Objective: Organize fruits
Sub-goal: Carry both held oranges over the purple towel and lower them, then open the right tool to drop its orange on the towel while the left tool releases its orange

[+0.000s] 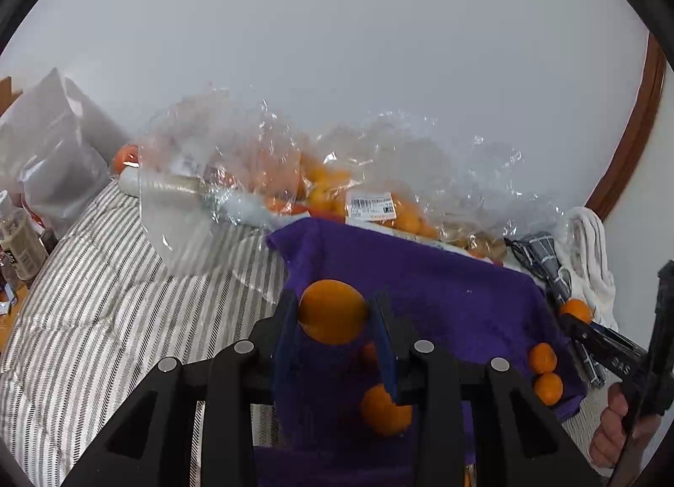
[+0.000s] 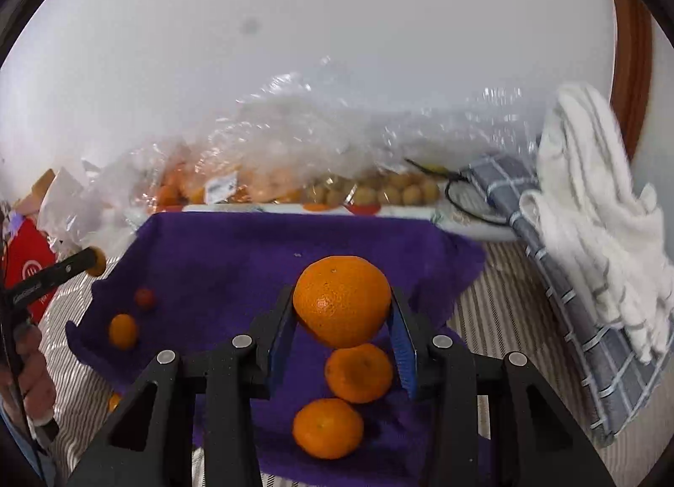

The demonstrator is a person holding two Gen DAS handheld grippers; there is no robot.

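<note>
My left gripper (image 1: 335,310) is shut on a small orange (image 1: 332,312) and holds it above the purple towel (image 1: 442,297). My right gripper (image 2: 342,306) is shut on a larger orange (image 2: 342,301) above the same purple towel (image 2: 236,259). Loose oranges lie on the towel: one below the left jaws (image 1: 385,409), two at its right edge (image 1: 543,358), two under the right gripper (image 2: 358,373), small ones at the left (image 2: 123,331). Clear plastic bags of oranges (image 1: 320,188) lie behind the towel. The right gripper shows at the right of the left wrist view, holding an orange (image 1: 577,310).
A striped bedcover (image 1: 105,297) lies under everything. A white towel (image 2: 589,213) and a grey checked cloth (image 2: 568,306) lie at the right. Bottles (image 1: 17,242) and a white bag (image 1: 54,158) stand at the left. A red box (image 2: 25,272) is far left.
</note>
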